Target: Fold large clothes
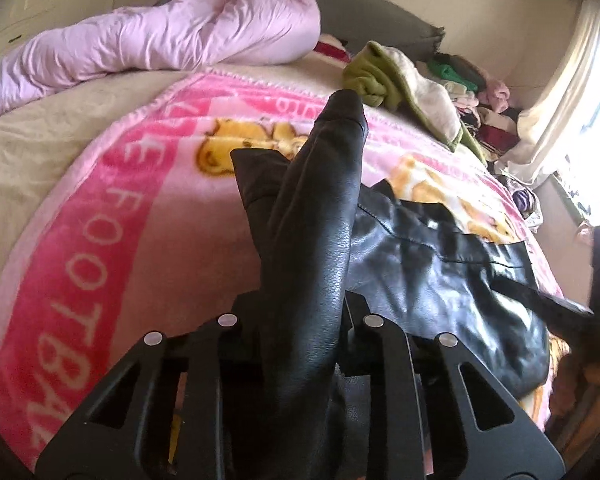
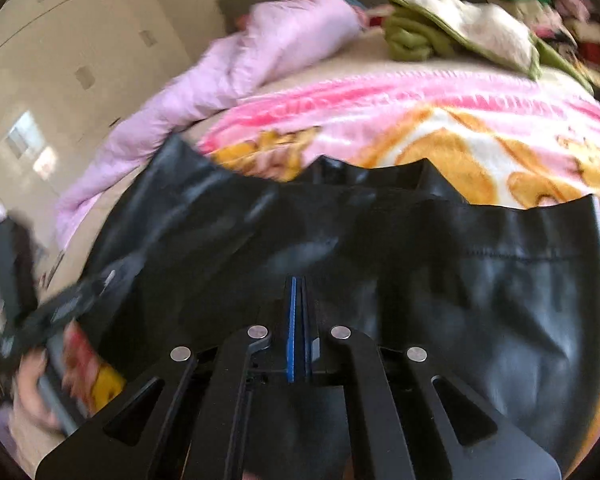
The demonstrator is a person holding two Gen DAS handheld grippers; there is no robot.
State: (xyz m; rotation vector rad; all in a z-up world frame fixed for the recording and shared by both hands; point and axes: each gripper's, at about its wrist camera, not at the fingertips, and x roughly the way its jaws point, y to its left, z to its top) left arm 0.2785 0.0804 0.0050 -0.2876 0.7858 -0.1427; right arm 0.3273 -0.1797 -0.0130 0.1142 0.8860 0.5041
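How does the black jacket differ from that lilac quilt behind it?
The black jacket is shiny, leathery and spread on the pink cartoon blanket; the lilac quilt is matte, puffy and bunched in a long roll. The jacket lies near, with a fold in the left gripper; the quilt lies untouched at the bed's far side. Both rest on the bed.

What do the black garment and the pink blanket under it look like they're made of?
Black garment: probably leather or a faux version, semi-gloss; a fine pebbled grain and soft window highlights show on its stiff folds. Pink blanket: likely plush synthetic fleece, matte; fuzzy nap, printed cartoon bears and letters, whip-stitched edge.
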